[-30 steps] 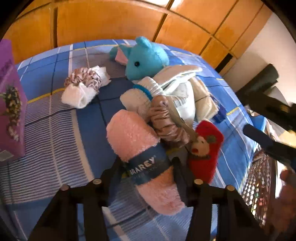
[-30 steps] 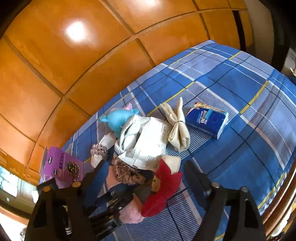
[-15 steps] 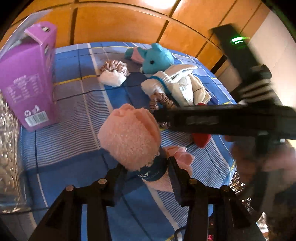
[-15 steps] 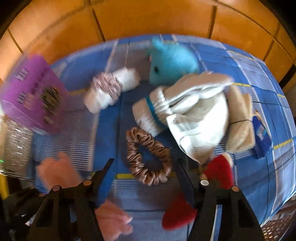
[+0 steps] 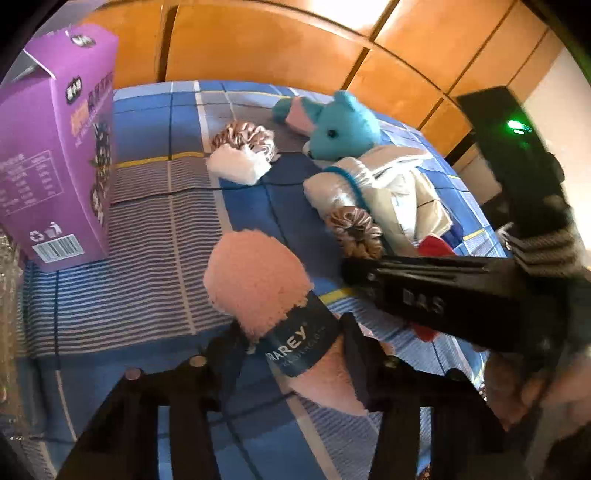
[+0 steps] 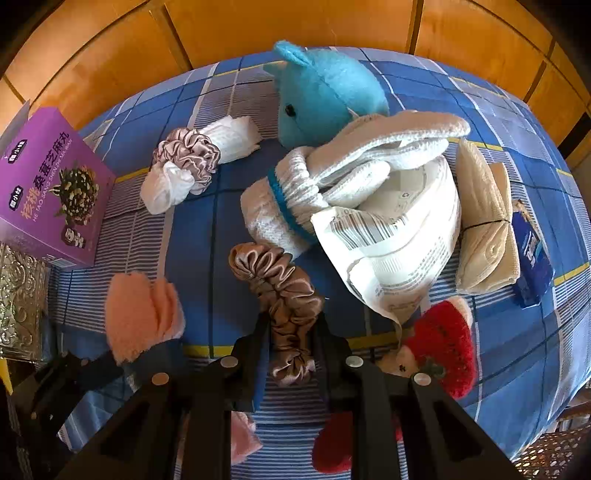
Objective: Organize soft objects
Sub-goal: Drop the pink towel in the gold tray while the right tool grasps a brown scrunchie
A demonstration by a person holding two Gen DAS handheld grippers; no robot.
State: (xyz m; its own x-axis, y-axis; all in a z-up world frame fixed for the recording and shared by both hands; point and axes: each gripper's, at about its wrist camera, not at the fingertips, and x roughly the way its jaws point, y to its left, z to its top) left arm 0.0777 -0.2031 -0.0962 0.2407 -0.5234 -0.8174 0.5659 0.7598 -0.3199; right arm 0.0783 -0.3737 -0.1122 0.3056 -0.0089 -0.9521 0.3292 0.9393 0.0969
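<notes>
Two grips held: right gripper jaws just closing, now clamped on brown scrunchie, long axis running away from jaws; left gripper clamped on pink towel roll.

A home bedroom: a bed under a blue plaid sheet, backed by glossy orange wood panels. Household soft things lie on it: a blue plush toy, rolled towels, scrunchies, beside a purple snack box.
</notes>
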